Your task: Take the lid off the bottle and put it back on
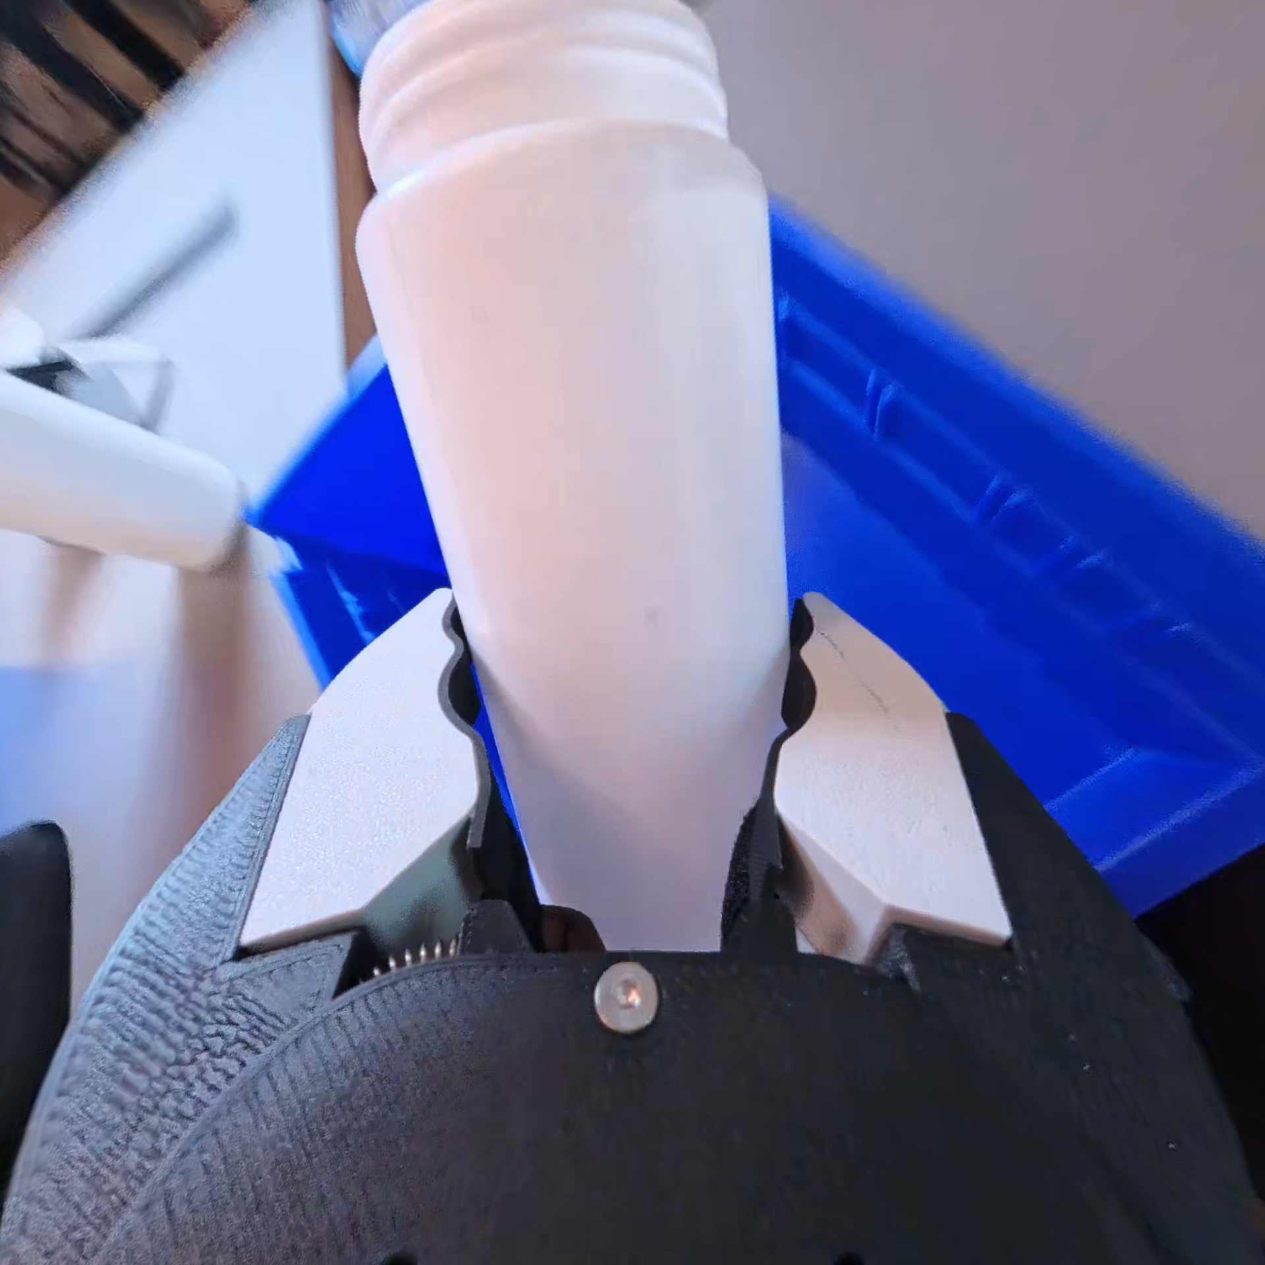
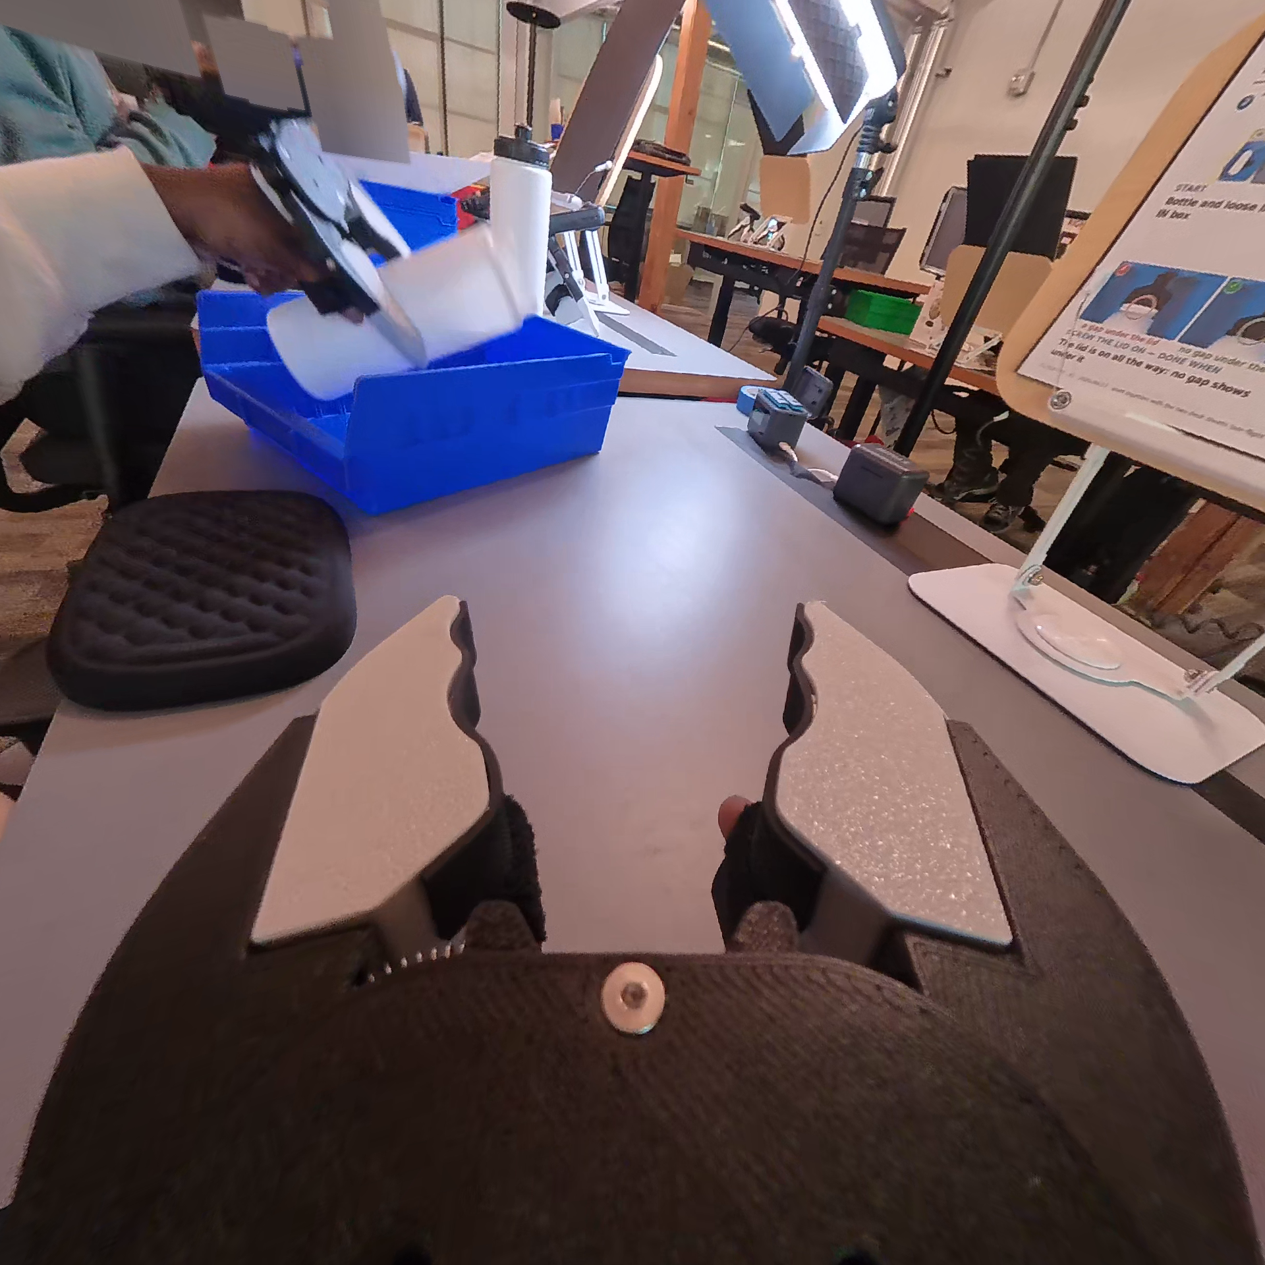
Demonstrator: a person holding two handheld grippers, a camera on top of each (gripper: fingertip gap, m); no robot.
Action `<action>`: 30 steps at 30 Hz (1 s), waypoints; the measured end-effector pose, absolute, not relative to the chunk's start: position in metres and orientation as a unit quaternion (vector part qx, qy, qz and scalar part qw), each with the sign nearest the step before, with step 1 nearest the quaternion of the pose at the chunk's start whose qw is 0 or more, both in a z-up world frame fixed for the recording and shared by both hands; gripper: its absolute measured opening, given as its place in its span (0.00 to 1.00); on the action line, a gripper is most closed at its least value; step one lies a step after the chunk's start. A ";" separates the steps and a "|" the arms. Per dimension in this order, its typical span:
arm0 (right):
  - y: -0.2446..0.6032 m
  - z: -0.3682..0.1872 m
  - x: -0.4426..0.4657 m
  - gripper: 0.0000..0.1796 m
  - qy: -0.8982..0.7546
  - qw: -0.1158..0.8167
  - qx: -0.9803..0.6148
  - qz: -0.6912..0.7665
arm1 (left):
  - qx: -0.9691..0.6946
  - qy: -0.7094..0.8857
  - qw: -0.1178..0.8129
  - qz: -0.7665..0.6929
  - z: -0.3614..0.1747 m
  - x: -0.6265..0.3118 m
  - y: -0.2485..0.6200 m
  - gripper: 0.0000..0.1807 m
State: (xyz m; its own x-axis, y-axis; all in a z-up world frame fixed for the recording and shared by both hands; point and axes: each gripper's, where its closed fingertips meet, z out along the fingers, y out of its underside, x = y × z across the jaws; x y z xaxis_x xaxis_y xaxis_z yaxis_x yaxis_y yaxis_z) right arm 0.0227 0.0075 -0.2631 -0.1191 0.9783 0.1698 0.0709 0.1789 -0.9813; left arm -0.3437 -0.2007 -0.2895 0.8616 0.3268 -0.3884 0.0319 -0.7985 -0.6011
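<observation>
My left gripper (image 1: 626,636) is shut on the lower body of a white bottle (image 1: 582,411). The bottle's threaded neck (image 1: 541,75) is bare, with no lid on it. In the right wrist view the left gripper (image 2: 373,301) holds the bottle (image 2: 458,294) tilted over a blue bin (image 2: 479,424), with a person's hand behind it. The bin also shows behind the bottle in the left wrist view (image 1: 992,547). My right gripper (image 2: 630,650) is open and empty, low over the grey table (image 2: 650,547). No lid is in view.
A black padded rest (image 2: 205,595) lies left of my right gripper. A white stand (image 2: 1095,684) holding an instruction sheet is at the right. Small grey devices (image 2: 879,482) sit near the table's right edge. A white flask with a black cap (image 2: 524,198) and a second blue bin (image 2: 417,212) stand farther back. My right fingertips sit around 45 centimetres from my left ones.
</observation>
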 end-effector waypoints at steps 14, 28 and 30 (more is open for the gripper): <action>-0.026 -0.239 0.027 0.44 -0.555 0.447 -0.371 0.595 | -0.609 0.187 0.751 -0.174 -0.199 -0.033 -0.053 0.49; -0.028 -0.237 0.026 0.41 -0.555 0.452 -0.373 0.591 | -0.623 0.321 0.683 -0.207 -0.268 0.037 -0.011 0.49; -0.027 -0.242 0.024 0.41 -0.562 0.450 -0.378 0.582 | -0.624 0.321 0.682 -0.205 -0.274 0.035 -0.009 0.49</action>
State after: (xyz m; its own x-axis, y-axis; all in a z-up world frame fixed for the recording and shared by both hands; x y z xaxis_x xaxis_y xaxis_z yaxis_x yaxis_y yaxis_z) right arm 0.0236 -0.0267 -0.2424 -0.3096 0.9486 0.0660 -0.0988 0.0370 -0.9944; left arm 0.0353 -0.0093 -0.2739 0.7097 -0.6808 -0.1812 -0.1208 0.1359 -0.9833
